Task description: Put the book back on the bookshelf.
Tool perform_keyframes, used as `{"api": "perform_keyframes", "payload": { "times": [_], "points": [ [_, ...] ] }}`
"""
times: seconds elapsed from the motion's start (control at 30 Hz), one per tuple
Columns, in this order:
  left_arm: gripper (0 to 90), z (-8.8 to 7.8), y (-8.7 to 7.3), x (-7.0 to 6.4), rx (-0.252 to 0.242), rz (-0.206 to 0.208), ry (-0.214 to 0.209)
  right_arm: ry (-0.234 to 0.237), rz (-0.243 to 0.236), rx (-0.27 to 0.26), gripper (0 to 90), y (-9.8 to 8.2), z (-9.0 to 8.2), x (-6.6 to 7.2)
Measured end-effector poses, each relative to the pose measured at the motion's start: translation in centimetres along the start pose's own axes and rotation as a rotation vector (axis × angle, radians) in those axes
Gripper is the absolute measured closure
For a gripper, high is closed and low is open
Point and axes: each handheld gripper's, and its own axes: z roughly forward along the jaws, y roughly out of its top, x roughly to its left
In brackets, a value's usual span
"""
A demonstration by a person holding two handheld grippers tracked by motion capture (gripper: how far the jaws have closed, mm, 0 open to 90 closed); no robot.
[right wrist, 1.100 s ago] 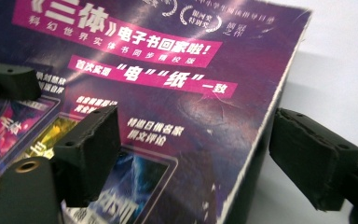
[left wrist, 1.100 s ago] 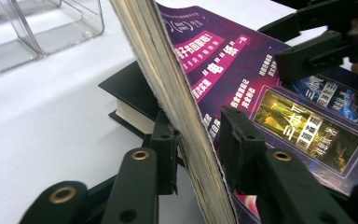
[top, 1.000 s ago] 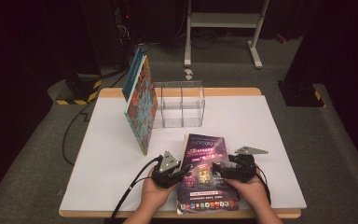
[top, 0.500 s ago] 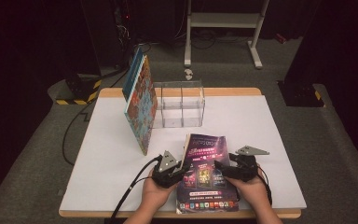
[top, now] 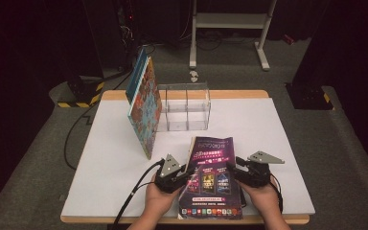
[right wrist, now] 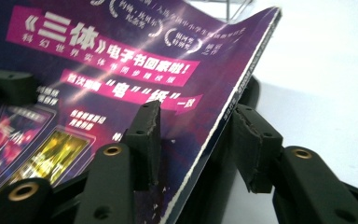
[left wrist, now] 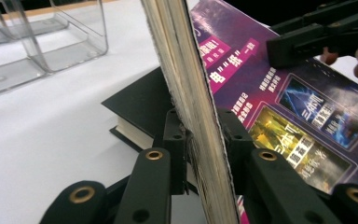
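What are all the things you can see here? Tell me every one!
Table: one, white top with a wooden edge, middle of the high view.
Purple magazine: one, purple with pink and yellow print, at the near edge of the table, its left side lifted.
Black book: one, black cover with pale pages, lying flat under the magazine.
Clear organizer: one, see-through plastic with compartments, at the back of the table.
Colourful books: at least two, blue and orange, standing tilted left of the organizer.
White stand: one, on the floor behind the table.
Left gripper: one, black, shut on the magazine's left edge.
Right gripper: one, black, jaws around the magazine's right edge, just been closing, far pad apart from it.
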Motion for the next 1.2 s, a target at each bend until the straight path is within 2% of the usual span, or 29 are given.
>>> {"api": "perform_keyframes", "payload": {
  "times": [0.07, 0.17, 0.3, 0.47, 0.7, 0.8, 1.2],
  "points": [
    [79.5, -0.2, 0.2, 0.4, -0.016, -0.009, 0.011, 0.018, 0.000, 0.014, 48.3, -0.2, 0.1, 0.3],
    [81.3, -0.4, 0.3, 0.8, -0.016, -0.007, 0.020, 0.037, 0.002, 0.035, 47.6, -0.4, 0.4, 1.0],
    [81.5, -0.7, 0.5, 0.9, -0.023, -0.015, 0.019, 0.032, -0.009, 0.014, 54.2, 0.0, 0.2, 1.4],
    [81.7, -1.2, 0.8, 1.1, -0.026, -0.015, 0.024, 0.039, -0.009, 0.012, 58.3, 0.3, 0.4, 1.7],
    [82.5, -2.6, 1.7, 1.8, -0.075, -0.023, 0.043, 0.059, -0.033, -0.017, 65.5, 1.9, 0.7, 3.3],
    [82.6, -3.2, 2.1, 2.3, -0.089, -0.019, 0.053, 0.059, -0.050, -0.025, 66.0, 2.5, 1.0, 4.2],
    [82.7, -5.5, 3.2, 4.2, -0.138, -0.041, 0.089, 0.075, -0.095, -0.038, 68.5, 4.4, 2.9, 7.1]
  ]
}}
